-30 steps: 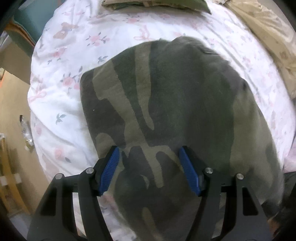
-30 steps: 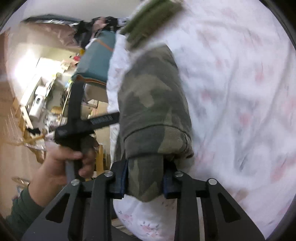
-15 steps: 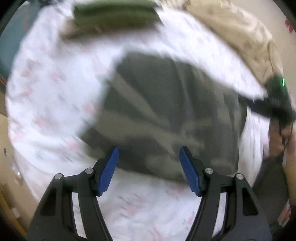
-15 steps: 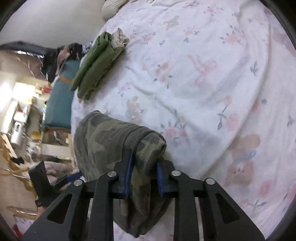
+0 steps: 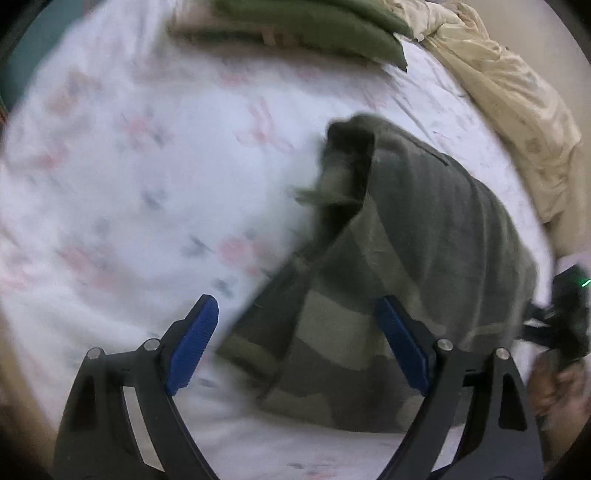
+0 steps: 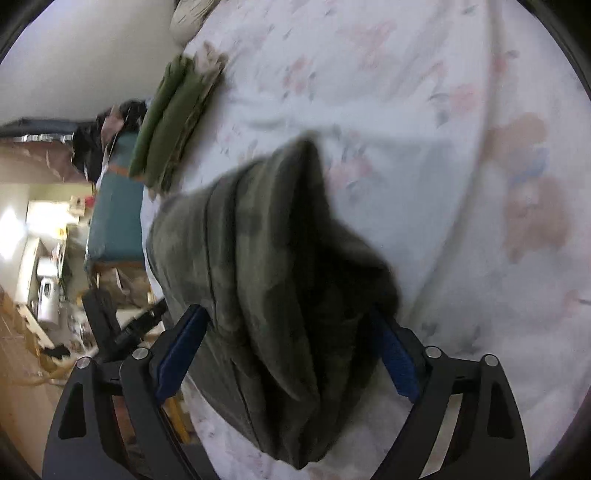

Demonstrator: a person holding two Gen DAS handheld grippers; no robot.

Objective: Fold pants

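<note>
Left wrist view: left gripper [image 5: 297,343] hangs over the bed, jaws wide and just been opening, blue pads [image 5: 192,345] clear of the cloth. Camo pants [image 5: 424,266] lie bunched on the floral sheet [image 5: 129,184], right of centre; their near edge runs in between the fingers, closer to the right one, but nothing pinches it. One corner of the pants sticks up, blurred, at the far end of the heap. Green folded clothes [image 5: 325,29] sit at the far edge of the bed, well apart from the pants. Beige blanket [image 5: 517,96] is crumpled along the right side. At the far right edge a hand [image 5: 557,384] grips the dark handle of the other tool, green light showing on it; blurred. Right wrist view: right gripper [image 6: 291,350] has jaws wide, just been opening, and the pants [image 6: 266,266] drape between them as a thick fold; the pads [image 6: 177,350] stand beside the cloth rather than squeezing it, though the right pad is partly hidden by the fold. Pants hang over the bed edge here, with the sheet [image 6: 424,129] behind. Green folded clothes [image 6: 170,118] lie farther back near the bed edge. Left gripper's black handle [image 6: 107,325] shows low left, beyond the bed. Room clutter behind it is too blurred to name.
</note>
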